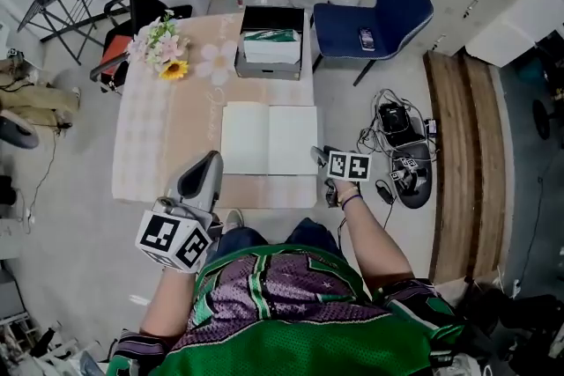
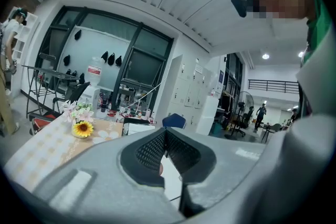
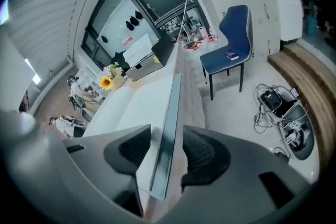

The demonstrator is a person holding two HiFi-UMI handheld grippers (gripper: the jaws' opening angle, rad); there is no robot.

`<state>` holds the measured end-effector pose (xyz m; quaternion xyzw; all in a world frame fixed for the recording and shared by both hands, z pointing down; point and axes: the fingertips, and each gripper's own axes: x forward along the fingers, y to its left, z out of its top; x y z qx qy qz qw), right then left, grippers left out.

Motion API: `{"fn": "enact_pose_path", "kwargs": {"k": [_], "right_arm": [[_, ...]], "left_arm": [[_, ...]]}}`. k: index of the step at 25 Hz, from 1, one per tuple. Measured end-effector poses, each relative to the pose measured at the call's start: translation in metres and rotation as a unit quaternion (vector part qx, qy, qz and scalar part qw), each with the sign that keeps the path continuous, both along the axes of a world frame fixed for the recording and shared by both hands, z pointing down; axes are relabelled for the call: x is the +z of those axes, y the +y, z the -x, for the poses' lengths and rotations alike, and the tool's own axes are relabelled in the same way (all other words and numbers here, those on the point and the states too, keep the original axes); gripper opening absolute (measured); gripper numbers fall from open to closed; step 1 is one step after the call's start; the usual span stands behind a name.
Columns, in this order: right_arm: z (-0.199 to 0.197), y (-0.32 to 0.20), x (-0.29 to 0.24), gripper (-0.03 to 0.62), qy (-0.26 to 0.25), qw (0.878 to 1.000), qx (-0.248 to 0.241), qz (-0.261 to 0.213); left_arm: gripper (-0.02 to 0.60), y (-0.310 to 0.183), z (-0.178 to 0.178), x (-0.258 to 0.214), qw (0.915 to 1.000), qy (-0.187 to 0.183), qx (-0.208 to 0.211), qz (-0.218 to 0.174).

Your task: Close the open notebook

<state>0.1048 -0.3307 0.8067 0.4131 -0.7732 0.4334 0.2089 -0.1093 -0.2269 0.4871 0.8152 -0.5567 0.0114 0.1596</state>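
The open notebook (image 1: pixel 269 139) lies flat with blank white pages on the light table (image 1: pixel 167 145), its right edge near the table's right side. My right gripper (image 1: pixel 317 156) is at the notebook's near right corner. In the right gripper view the jaws (image 3: pixel 167 157) straddle the notebook's right-hand edge (image 3: pixel 170 123); one pad lies against the page, and a gap shows at the other, so it is open. My left gripper (image 1: pixel 211 161) hovers over the table's front edge, left of the notebook. Its pads meet with nothing between them (image 2: pixel 166 149).
A black box (image 1: pixel 271 44) with white and green contents stands behind the notebook, and a flower bunch (image 1: pixel 163 44) sits at the far left corner. A blue chair (image 1: pixel 374 13) stands to the right. Cables and a power strip (image 1: pixel 401 145) lie on the floor.
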Motion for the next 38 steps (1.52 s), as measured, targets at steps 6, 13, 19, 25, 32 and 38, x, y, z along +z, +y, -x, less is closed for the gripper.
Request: {"fn": "enact_pose_path", "kwargs": {"k": [6,13,19,25,32,38], "right_arm": [[0.003,0.0,0.002,0.178,-0.041,0.999,0.007,0.023],[0.009,0.003,-0.003,0.176,-0.044,0.999,-0.001,0.018],[0.012,0.005,-0.013,0.173,-0.037,0.999,-0.022,0.005],[0.014,0.006,-0.026,0.169,-0.039,0.999,-0.025,-0.01],[0.019,0.006,-0.043,0.169,-0.035,0.999,-0.031,-0.026],[0.026,0.01,-0.061,0.169,-0.04,0.998,-0.035,-0.039]], "left_arm": [[0.016,-0.002,0.005,-0.003,0.9999,-0.009,-0.001,0.006],[0.015,-0.001,-0.007,0.001,0.9998,-0.01,0.015,0.011],[0.015,0.003,-0.01,-0.002,0.9996,-0.012,0.025,0.005],[0.015,0.008,-0.012,-0.003,0.9995,-0.006,0.032,0.0],[0.016,0.012,-0.008,-0.007,0.9995,0.003,0.031,-0.009],[0.015,0.021,-0.003,-0.014,0.9994,0.011,0.029,-0.018]]}}
